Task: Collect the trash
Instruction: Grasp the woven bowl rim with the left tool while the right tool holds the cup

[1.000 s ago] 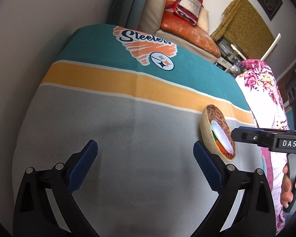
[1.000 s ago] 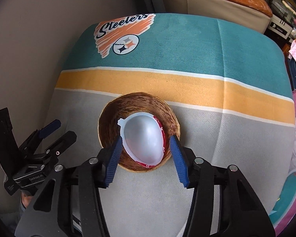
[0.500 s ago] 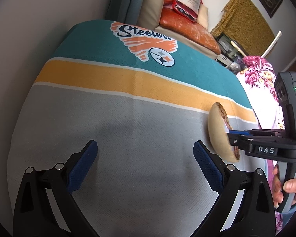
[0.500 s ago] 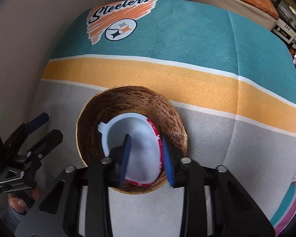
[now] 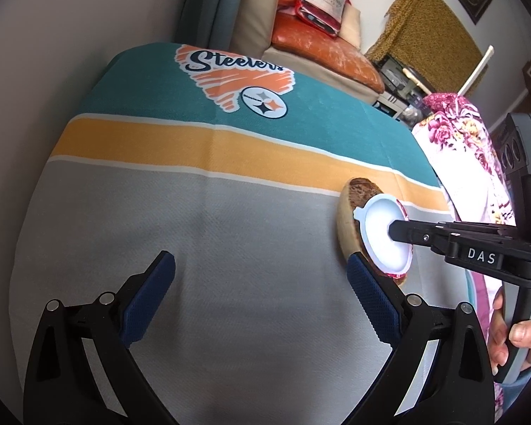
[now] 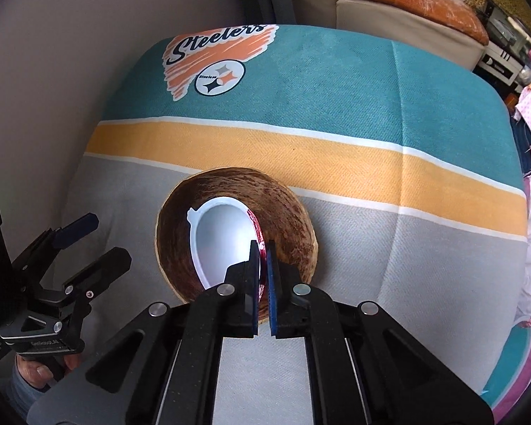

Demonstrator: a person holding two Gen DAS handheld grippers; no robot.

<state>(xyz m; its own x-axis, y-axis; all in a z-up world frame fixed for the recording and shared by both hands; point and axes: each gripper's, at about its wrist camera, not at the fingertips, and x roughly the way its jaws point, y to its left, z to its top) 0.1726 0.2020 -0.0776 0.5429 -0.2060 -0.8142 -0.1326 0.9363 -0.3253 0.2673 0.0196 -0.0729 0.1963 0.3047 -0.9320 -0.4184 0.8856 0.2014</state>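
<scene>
The left hand-held gripper (image 5: 260,290) tilts down over the counter (image 5: 230,248), jaws wide apart, holding nothing. The right hand-held gripper (image 6: 262,248) points steeply down, clamped on the rim of one white plastic cup (image 6: 219,233) lying inside one wooden bowl (image 6: 286,212).

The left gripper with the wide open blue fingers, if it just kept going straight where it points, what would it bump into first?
Most likely the tablecloth. The left gripper points down at bare grey cloth, with nothing between its open fingers. The bowl sits off to its right, so it would probably miss it, though depth is hard to judge.
</scene>
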